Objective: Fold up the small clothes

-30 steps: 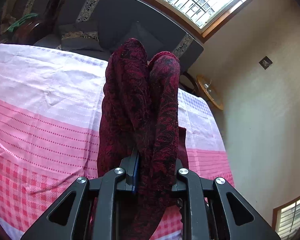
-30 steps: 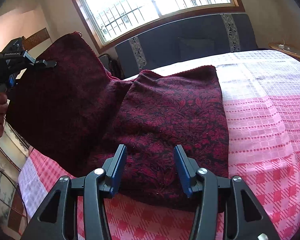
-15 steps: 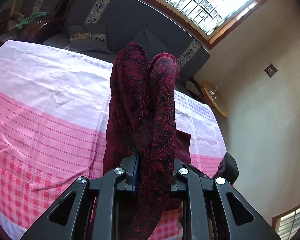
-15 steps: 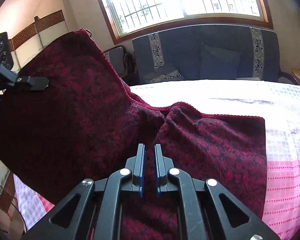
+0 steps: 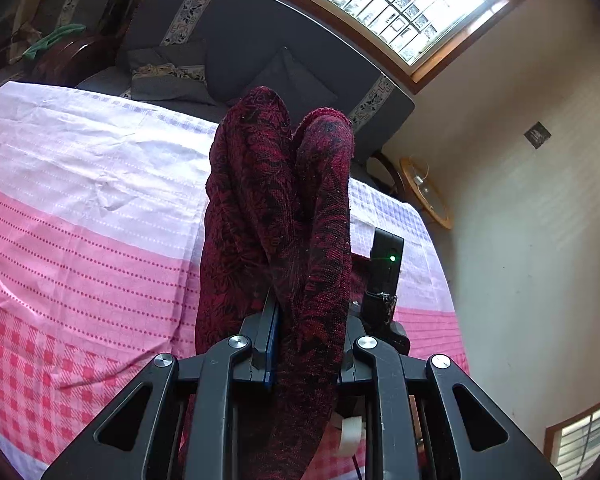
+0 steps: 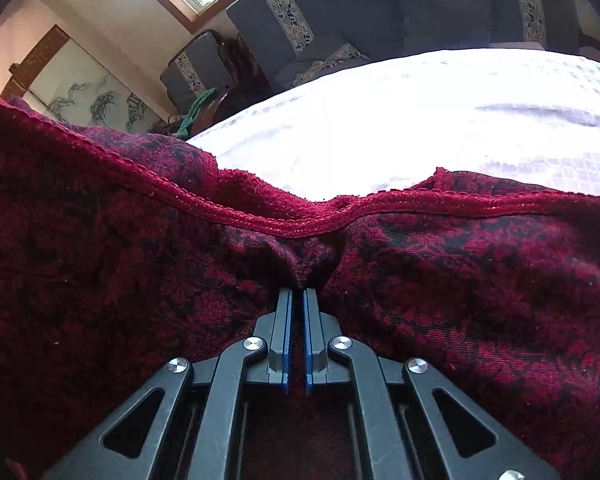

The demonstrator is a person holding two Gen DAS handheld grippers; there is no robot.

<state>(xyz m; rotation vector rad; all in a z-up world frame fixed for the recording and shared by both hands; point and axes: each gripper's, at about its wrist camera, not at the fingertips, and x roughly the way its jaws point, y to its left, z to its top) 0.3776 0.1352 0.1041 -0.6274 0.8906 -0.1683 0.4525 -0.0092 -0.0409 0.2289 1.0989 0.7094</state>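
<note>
A dark red, floral-patterned woven garment (image 5: 284, 208) fills the middle of the left wrist view, bunched into two thick folds that rise from the bottom of the frame toward its centre. The left gripper (image 5: 300, 344), black with blue-edged pads, is clamped on that bunch at the lower middle, so the cloth stands up out of the jaws and also hangs below them. Behind it spreads a pink-and-white checked bedspread (image 5: 80, 216), wrinkled, across the left half of the frame. Just right of the cloth, in the centre right, a black device with a small green light (image 5: 386, 264) shows against the bedspread; it looks like part of the other tool.

In the right wrist view the same garment (image 6: 460, 280) covers the whole lower half, its hemmed edge running as a wavy band across the middle of the frame. The right gripper (image 6: 298, 300) has its pads drawn nearly together at the lower centre, pinching a small pucker of the fabric just below that hem. Beyond the hem the bedspread (image 6: 420, 120) glares white in the sun. A dark grey sofa with patterned bands (image 6: 380, 8) sits along the top, under a bright window (image 5: 400, 0).
</note>
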